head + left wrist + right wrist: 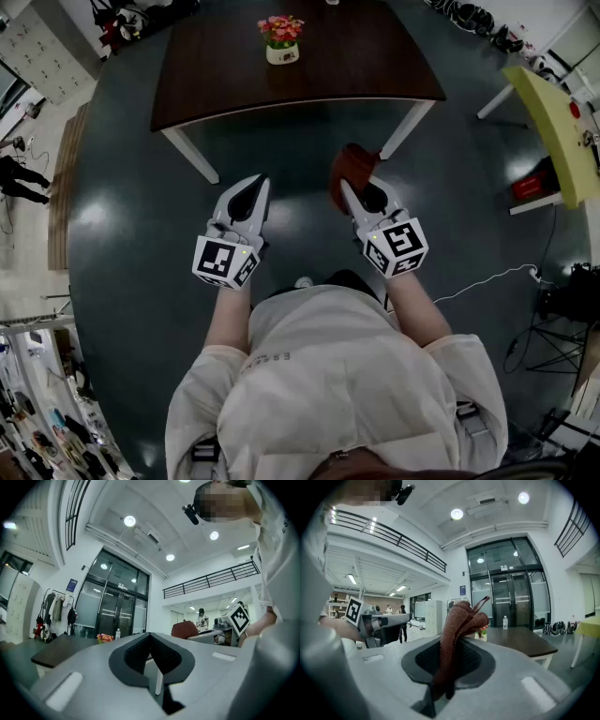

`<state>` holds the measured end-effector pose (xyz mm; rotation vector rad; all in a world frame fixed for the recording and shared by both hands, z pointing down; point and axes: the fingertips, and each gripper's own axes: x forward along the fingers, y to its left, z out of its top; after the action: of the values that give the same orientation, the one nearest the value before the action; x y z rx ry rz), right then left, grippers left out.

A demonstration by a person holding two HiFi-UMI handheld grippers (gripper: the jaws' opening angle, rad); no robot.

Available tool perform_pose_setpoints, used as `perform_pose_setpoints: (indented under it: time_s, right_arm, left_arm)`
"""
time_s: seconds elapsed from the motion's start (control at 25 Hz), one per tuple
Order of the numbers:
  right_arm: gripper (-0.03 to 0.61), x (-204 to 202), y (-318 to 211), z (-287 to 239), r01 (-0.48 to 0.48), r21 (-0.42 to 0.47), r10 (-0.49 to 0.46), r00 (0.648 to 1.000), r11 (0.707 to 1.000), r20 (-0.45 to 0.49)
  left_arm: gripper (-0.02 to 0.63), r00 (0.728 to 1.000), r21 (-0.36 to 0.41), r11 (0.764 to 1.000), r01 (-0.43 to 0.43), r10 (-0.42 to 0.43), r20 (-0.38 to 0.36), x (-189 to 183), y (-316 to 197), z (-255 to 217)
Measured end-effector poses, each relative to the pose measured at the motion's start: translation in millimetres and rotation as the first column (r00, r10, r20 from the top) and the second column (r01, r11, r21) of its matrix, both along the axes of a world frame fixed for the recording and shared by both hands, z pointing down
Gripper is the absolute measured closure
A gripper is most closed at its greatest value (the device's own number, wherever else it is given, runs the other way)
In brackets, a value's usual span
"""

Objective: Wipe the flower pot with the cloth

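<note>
The person stands on the dark floor, short of a dark brown tabletop on white legs, and holds both grippers out in front at about the same level.

The left gripper carries nothing. In the left gripper view its fingers are pressed together, the dark pads meeting in a closed seam with no gap and nothing caught between them.

The right gripper has its fingers clamped on a reddish-brown cloth. In the right gripper view the cloth is pinched low in the seam and stands up out of the pads in a bunched, folded strip, with a thin corner sticking out at the top.

The flower pot, small and pale with pink and red blooms, stands upright on the tabletop, toward its far side and roughly midway across. It is well apart from both grippers and from the cloth. In the right gripper view it is mostly hidden behind the cloth, and a water bottle shows at the far edge of the tabletop to its right.
</note>
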<state>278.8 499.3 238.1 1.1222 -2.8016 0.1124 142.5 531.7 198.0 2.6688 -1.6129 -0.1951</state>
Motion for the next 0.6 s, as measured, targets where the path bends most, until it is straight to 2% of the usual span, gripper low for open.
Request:
perform_pose_setpoints:
  time_s: [0.44, 0.6]
  right_arm:
    - [0.529, -0.2, 2.3, 3.6, 0.003, 0.006, -0.003, 1.0, 1.0, -0.008]
    - [0.529, 1.8, 1.3, -0.8, -0.008, 0.011, 0.008, 1.0, 1.0, 0.024]
  left_arm:
    - [0.597, 0.999, 0.017, 1.0, -0.019, 0.019, 0.034, 3.9, 3.4, 8.1]
    - [0.597, 0.999, 0.017, 0.999, -0.031, 0.031, 0.022, 3.2, 3.0, 7.3]
